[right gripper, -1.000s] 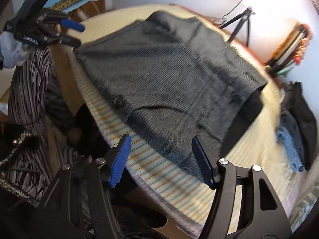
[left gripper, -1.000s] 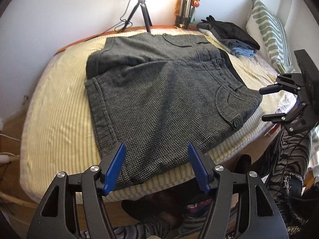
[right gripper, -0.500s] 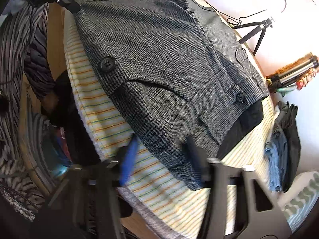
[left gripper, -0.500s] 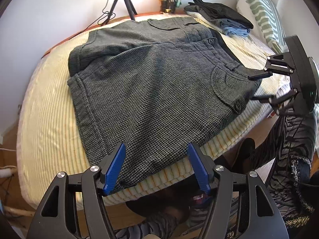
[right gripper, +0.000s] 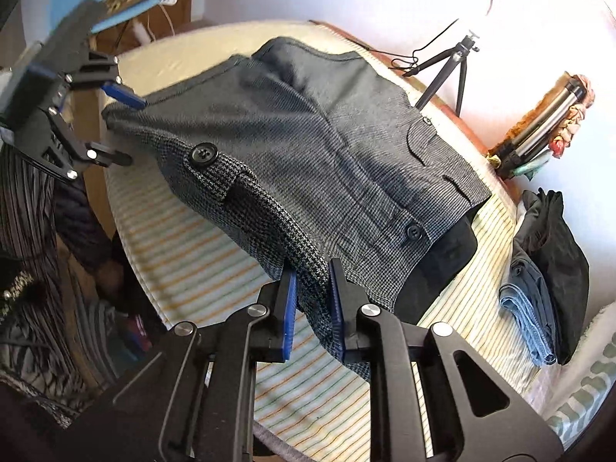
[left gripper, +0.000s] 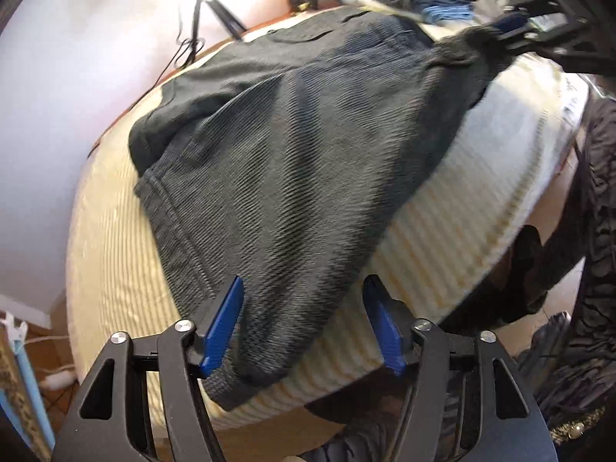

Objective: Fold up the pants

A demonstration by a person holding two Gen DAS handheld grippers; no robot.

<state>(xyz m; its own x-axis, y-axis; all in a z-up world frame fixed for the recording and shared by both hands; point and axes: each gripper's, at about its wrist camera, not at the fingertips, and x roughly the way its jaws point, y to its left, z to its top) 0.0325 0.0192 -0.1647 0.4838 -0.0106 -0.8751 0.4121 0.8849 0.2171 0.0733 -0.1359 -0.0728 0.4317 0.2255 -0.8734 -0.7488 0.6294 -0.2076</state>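
Grey houndstooth pants [right gripper: 308, 146] lie spread across a bed [right gripper: 184, 238] covered in a pale striped sheet. The right tool [right gripper: 312, 310] has its blue pads closed together on the waistband corner near the camera, pinching the fabric, which is lifted off the sheet there. A large black button [right gripper: 203, 153] sits on the waistband further along. The left tool [left gripper: 302, 333] has its fingers spread wide apart, with the near hem corner of the pants lying between them; in the right wrist view its pads sit above and below that corner without closing on it. Far on the bed rests a pile of folded dark and blue clothes [right gripper: 546, 269], and a small tripod [right gripper: 450, 65] stands against the wall.
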